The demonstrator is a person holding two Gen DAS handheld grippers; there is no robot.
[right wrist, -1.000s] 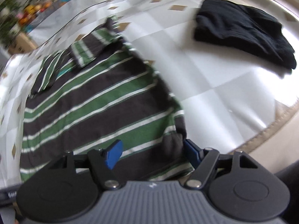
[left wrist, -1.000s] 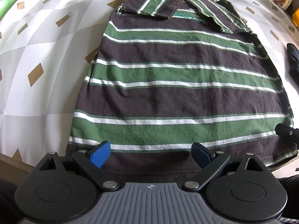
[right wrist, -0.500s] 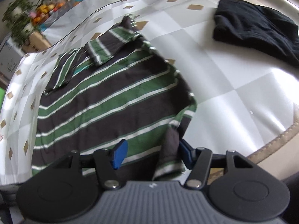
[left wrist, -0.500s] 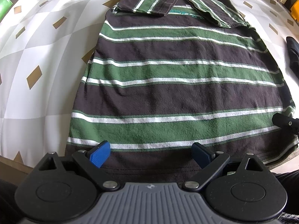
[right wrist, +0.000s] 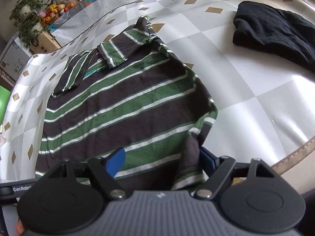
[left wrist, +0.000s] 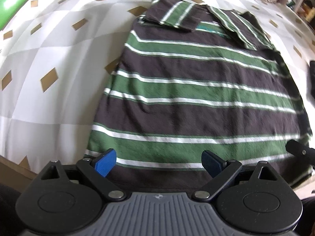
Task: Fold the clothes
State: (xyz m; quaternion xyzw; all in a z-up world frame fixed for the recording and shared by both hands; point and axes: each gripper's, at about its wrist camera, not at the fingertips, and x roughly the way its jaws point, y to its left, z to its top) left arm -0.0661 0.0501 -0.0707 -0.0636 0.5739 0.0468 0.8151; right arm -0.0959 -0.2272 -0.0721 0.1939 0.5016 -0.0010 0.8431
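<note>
At the bottom of the left wrist view, the left gripper (left wrist: 158,164) has its blue-padded fingers spread wide above the near hem of the dark brown, green and white striped knit shirt (left wrist: 196,90), pinching nothing. In the right wrist view the right gripper (right wrist: 160,162) is opening its jaws, with a raised fold of the shirt's hem corner standing between them against the right pad. The shirt (right wrist: 122,106) lies flat in the centre of both frames on the white tablecloth with tan diamonds (left wrist: 49,59), both sleeves folded inward at its far end. A crumpled black garment (right wrist: 275,33) sits well apart at the upper right.
</note>
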